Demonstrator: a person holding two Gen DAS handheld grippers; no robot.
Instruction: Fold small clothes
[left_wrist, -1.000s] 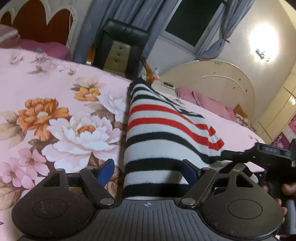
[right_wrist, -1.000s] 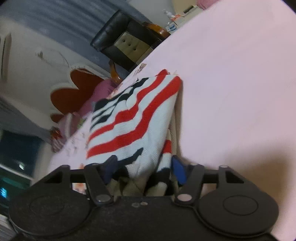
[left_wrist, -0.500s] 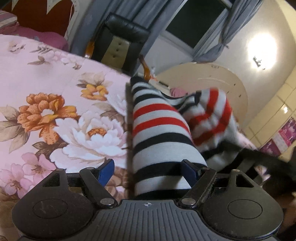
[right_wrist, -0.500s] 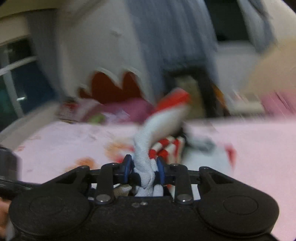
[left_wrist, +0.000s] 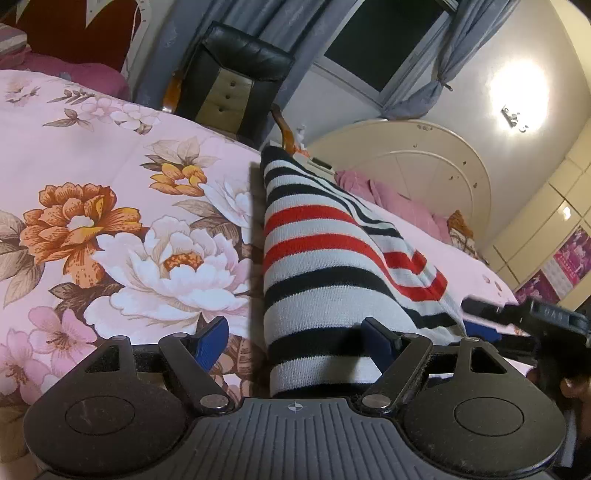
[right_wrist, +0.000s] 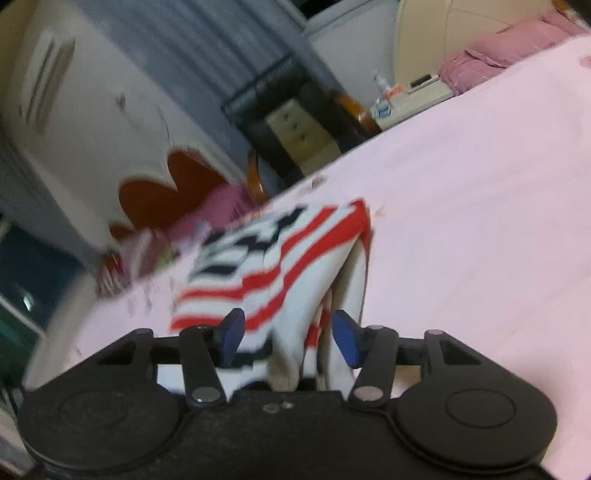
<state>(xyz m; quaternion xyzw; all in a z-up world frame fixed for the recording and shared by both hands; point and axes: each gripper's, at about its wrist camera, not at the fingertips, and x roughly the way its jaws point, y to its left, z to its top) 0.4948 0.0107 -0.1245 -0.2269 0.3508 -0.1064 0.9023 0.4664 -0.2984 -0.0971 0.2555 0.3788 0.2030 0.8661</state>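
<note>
A small knit garment (left_wrist: 325, 266) with white, black and red stripes lies folded on the pink floral bedsheet (left_wrist: 110, 206). My left gripper (left_wrist: 291, 339) is open, its blue fingers either side of the garment's near end. My right gripper (right_wrist: 288, 338) is open, with the garment's edge (right_wrist: 280, 273) lying between its spread fingers. The right gripper also shows at the right edge of the left wrist view (left_wrist: 524, 317), next to the garment's red-striped corner.
A black leather chair (left_wrist: 236, 88) stands past the far side of the bed. A cream headboard (left_wrist: 417, 166) and pink bedding (left_wrist: 399, 203) lie at the back right. A small table with bottles (right_wrist: 402, 96) is beside the chair.
Half a second ago my right gripper was shut on the garment's corner and lifting it. Now it has opened and the corner lies folded over on the garment. The left gripper stayed open.
</note>
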